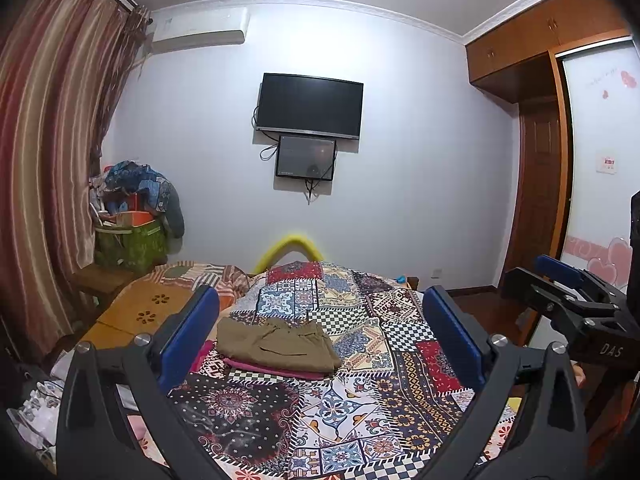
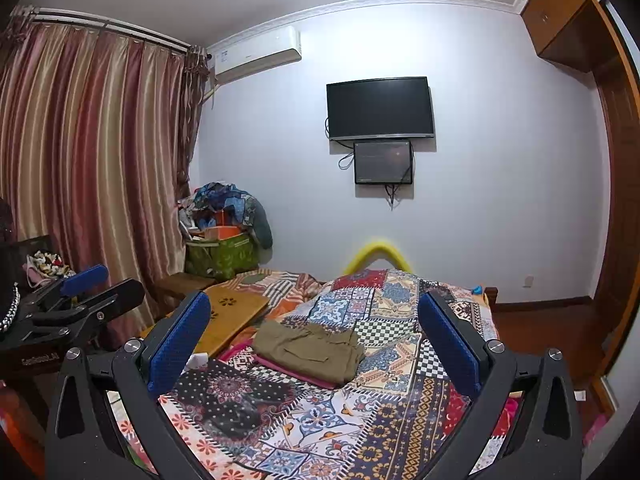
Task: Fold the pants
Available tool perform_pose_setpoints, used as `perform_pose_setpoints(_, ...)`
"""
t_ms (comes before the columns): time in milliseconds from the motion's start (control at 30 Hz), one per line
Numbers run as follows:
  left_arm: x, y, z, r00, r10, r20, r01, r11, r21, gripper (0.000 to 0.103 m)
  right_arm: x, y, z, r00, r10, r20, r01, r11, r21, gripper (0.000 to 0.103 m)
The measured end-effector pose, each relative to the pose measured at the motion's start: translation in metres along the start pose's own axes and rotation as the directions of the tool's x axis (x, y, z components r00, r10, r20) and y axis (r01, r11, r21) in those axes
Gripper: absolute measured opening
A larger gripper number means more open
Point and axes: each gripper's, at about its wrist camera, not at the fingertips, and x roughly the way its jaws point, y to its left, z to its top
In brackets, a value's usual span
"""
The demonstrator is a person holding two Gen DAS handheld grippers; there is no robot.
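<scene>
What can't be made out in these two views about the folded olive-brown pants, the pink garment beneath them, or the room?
- Pink garment: only its edge shows in both views; the folded olive-brown pants cover the rest, so its type is unknown.
- Pants' underside and fold layers: hidden, both views.
- Small dark screen under the black wall television: content too dim.
- Patchwork bedspread near edge: cut off behind the open left gripper and right gripper.

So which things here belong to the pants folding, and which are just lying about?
Job:
olive pants, folded on the bed
pink garment under them
left gripper, open
right gripper, open

Lying about:
patchwork bedspread
wooden lap desk
clutter pile
TV
</scene>
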Motion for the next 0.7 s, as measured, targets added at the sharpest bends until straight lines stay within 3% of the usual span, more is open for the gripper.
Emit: perform_pose_setpoints(700,0.0054,-0.0002,-0.0023,0.999,-0.027,-0.020,0.027,1.000,0.010,0.103,-0.0024,-0.0029,0.0008,1.000,0.010,0.003,-0.010,1.000,0.018,0.103)
